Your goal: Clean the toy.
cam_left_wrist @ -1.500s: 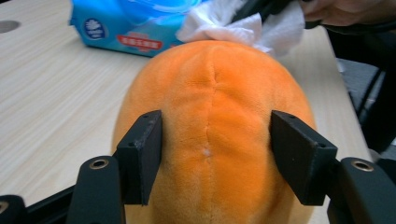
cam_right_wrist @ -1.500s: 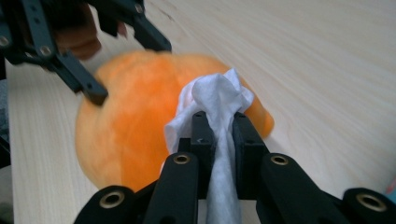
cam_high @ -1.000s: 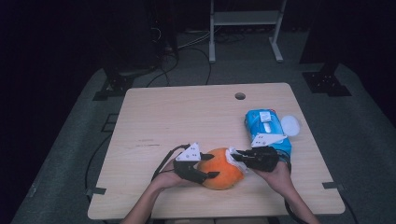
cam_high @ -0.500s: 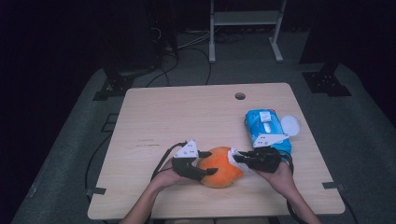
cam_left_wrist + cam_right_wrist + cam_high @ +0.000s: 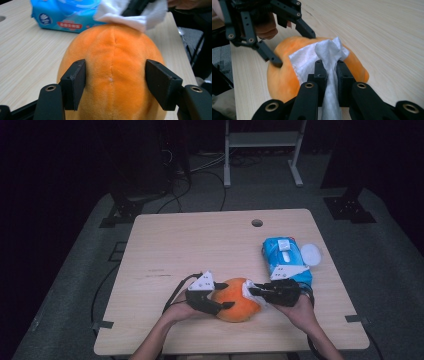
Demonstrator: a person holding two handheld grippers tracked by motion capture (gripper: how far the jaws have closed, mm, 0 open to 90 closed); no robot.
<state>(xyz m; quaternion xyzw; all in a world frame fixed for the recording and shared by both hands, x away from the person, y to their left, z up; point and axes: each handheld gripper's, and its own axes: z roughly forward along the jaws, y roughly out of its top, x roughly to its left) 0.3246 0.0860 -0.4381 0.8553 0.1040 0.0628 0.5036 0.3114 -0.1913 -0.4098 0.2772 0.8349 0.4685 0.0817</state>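
We've got the round orange plush toy [image 5: 237,299] on the near part of the pale wooden table [image 5: 200,245], long axis running between our hands. Our left gripper [image 5: 220,296] straddles its end to steady it, jaws just easing apart, the left one touching, the right one off the plush. Our right gripper [image 5: 329,72] pinches a white wet wipe [image 5: 322,56] against the far end for wiping. The blue wipes pack [image 5: 284,257] waits just beyond.

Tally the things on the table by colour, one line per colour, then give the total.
Orange: 1, the plush toy
Blue: 1, the wet-wipe pack
White: 2, the wipe pinched in the right tool, and the round lid beside the pack
Total: 4
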